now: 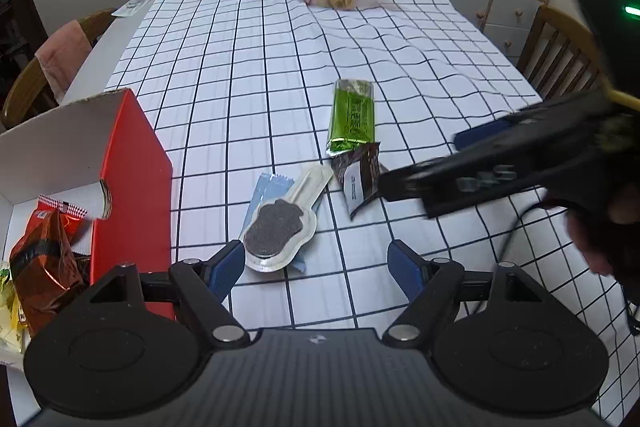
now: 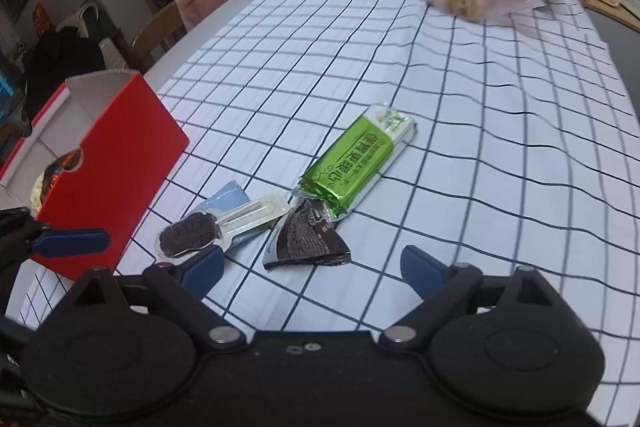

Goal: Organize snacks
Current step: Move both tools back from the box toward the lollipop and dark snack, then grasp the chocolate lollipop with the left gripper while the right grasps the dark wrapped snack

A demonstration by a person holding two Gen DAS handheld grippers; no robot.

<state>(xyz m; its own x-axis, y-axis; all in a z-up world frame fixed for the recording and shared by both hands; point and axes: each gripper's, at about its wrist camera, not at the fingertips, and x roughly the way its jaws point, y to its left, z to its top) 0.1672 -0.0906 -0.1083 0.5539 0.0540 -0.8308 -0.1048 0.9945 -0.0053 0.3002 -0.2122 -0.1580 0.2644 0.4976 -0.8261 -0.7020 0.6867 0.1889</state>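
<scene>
Both grippers spread wide, nothing held: left gripper (image 1: 316,265) low by the red box (image 1: 132,187), prob. the bin since snacks sit inside; right gripper (image 2: 310,269) over the dark packet (image 2: 306,237). Cookie pop (image 2: 192,235) & green bar (image 2: 354,161) touch it, w/ bare cloth beyond.

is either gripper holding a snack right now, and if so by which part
Nothing is held. The left gripper and the right gripper are both open with empty gaps, above the snacks lying on the tablecloth.
</scene>
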